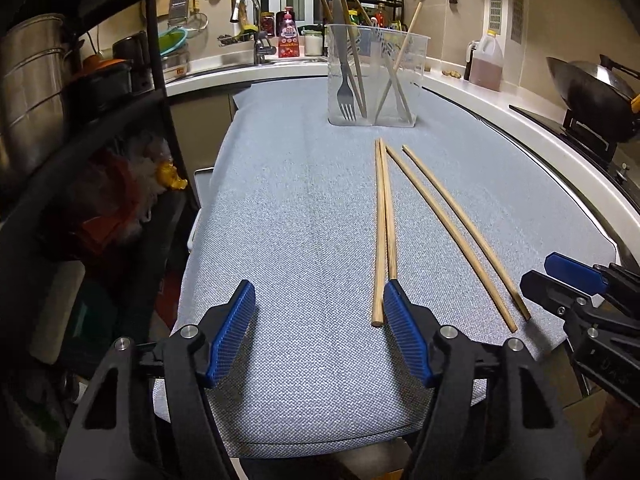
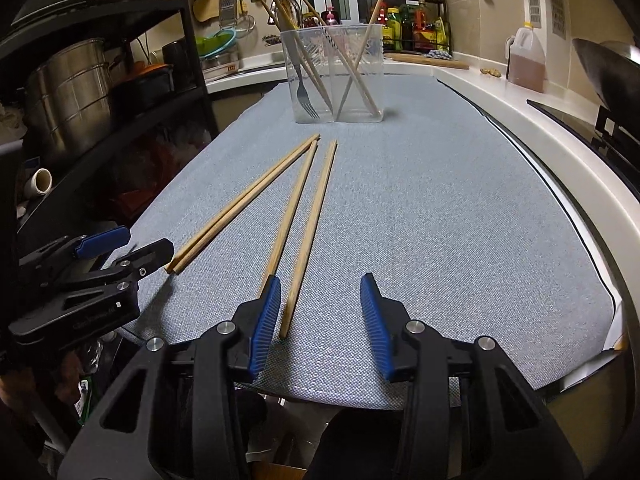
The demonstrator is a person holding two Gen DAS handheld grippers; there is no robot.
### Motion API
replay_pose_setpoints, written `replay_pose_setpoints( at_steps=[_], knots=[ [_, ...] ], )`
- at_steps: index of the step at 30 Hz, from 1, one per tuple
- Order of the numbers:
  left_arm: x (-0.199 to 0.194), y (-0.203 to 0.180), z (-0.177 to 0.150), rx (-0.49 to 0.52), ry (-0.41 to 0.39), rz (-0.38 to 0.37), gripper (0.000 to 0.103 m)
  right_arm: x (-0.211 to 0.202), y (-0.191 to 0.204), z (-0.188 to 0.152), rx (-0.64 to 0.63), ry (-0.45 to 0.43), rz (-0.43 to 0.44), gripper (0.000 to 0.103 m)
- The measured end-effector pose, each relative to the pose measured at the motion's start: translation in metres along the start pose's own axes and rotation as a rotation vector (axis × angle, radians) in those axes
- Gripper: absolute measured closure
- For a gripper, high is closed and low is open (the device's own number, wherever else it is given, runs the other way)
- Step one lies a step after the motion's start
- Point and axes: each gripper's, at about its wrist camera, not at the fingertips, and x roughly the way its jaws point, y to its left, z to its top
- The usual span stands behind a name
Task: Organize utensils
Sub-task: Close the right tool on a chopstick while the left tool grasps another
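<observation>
The grey-blue woven cloth-covered surface [image 1: 304,200] filled both views. At its far end stood the clear plastic two-compartment utensil holder [image 1: 374,76], w/ a steel fork [image 1: 346,92] in the left compartment & wooden chopsticks leaning in both. Left gripper [image 1: 319,332] hung low over the near edge, blue pads spread wide, nothing between them; its right pad sat just beside the left pair's near ends. Right gripper [image 2: 320,322] was spread too, empty. Four long bare wooden chopsticks [image 1: 400,232] lay flat mid-surface, apart from the holder: left pair touching, right pair slightly parted; the rightmost stick's near end lay between the right gripper's pads.
</observation>
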Motion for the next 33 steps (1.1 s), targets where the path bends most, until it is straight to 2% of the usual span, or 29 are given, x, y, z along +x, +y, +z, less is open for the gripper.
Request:
replay_pose_setpoints(
  at_steps=[5, 11, 13, 18, 20, 22, 24, 26, 29, 33],
  knots=[
    [0.007, -0.005, -0.001, 0.024, 0.023, 0.005, 0.038, 0.008, 0.0, -0.002, -0.008, 0.016, -0.011, 0.061],
    [0.014, -0.003, 0.003, 0.01, 0.028, -0.008, 0.038, 0.012, 0.002, -0.005, -0.062, -0.027, -0.038, 0.059],
    [0.016, -0.005, 0.004, 0.012, 0.018, -0.018, 0.043, 0.013, -0.001, -0.007, -0.062, -0.056, -0.035, 0.057],
    [0.016, -0.014, 0.003, 0.048, -0.02, -0.057, 0.071, 0.013, -0.005, -0.01, -0.066, -0.103, -0.037, 0.056],
    [0.015, -0.015, 0.0, 0.047, -0.036, -0.061, 0.076, 0.012, -0.004, -0.012, -0.072, -0.124, -0.039, 0.057],
    [0.015, -0.014, -0.001, 0.035, -0.046, -0.064, 0.083, 0.012, -0.004, -0.015, -0.082, -0.146, -0.034, 0.062],
    [0.015, -0.011, 0.0, 0.025, -0.05, -0.071, 0.095, 0.012, -0.001, -0.017, -0.106, -0.16, -0.002, 0.082],
    [0.015, -0.01, 0.001, 0.02, -0.043, -0.08, 0.097, 0.012, 0.003, -0.017, -0.131, -0.158, 0.018, 0.094],
    [0.014, -0.007, 0.004, 0.016, -0.025, -0.088, 0.097, 0.013, 0.003, -0.01, -0.113, -0.122, 0.047, 0.097],
    [0.002, -0.006, 0.006, 0.018, -0.05, -0.086, 0.097, 0.008, -0.009, -0.003, -0.052, -0.086, 0.065, 0.098]
  ],
)
